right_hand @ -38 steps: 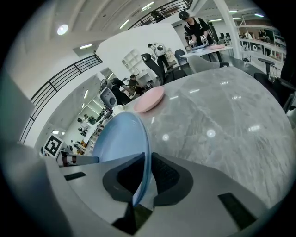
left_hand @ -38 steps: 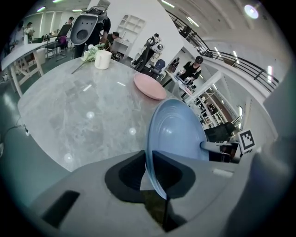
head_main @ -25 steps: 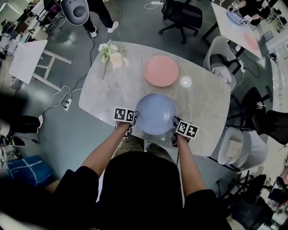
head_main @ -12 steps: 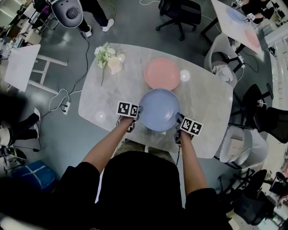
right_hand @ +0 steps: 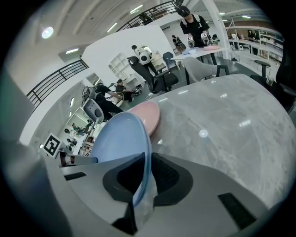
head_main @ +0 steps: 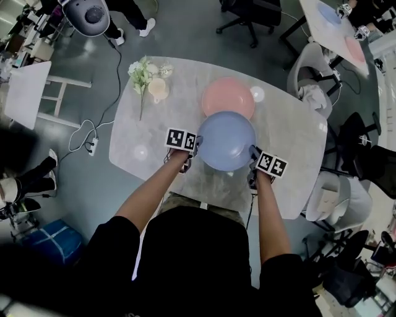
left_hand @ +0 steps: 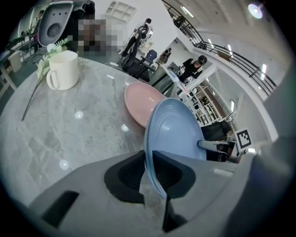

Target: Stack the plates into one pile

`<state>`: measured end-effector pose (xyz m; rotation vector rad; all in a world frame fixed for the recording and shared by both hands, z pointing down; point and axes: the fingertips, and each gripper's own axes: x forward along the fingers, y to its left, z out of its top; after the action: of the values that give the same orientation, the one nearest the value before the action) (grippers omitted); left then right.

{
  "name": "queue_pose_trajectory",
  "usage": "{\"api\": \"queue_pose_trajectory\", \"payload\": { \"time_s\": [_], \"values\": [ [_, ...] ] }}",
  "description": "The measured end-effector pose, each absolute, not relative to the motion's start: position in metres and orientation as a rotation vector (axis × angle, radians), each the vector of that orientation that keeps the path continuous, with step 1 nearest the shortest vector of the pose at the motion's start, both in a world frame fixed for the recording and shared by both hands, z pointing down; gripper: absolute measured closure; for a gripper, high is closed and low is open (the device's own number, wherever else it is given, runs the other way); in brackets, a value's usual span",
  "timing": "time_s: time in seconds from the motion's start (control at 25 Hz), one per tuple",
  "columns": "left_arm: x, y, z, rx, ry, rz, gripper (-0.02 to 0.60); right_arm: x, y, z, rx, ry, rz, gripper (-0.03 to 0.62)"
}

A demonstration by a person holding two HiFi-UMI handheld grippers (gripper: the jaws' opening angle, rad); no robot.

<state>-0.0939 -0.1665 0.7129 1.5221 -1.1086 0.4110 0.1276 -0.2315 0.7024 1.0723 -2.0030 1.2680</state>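
Observation:
A blue plate hangs above the grey marble table, carried by its two opposite rims. My left gripper is shut on its left rim, and my right gripper is shut on its right rim. The far edge of the blue plate overlaps the near part of a pink plate, which lies flat on the table beyond. In the left gripper view the blue plate runs edge-on between the jaws, with the pink plate behind it. The right gripper view shows the blue plate and pink plate the same way.
A white mug and a bunch of white flowers sit at the table's far left. Chairs stand along the table's right side, and another beyond it. A cable and power strip lie on the floor at left.
Both grippers have carried the blue plate away from me across the table, toward the pink plate. Its far edge now covers the pink plate's near part, where a gap showed before.

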Motion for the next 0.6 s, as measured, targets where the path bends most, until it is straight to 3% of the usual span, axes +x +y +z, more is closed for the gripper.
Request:
{"api": "queue_pose_trajectory", "payload": {
  "time_s": [0.6],
  "values": [
    [-0.126, -0.246, 0.728, 1.527, -1.08, 0.418, 0.518, 0.092, -0.317, 0.712, 1.069, -1.99, 1.203, 0.552]
  ]
}}
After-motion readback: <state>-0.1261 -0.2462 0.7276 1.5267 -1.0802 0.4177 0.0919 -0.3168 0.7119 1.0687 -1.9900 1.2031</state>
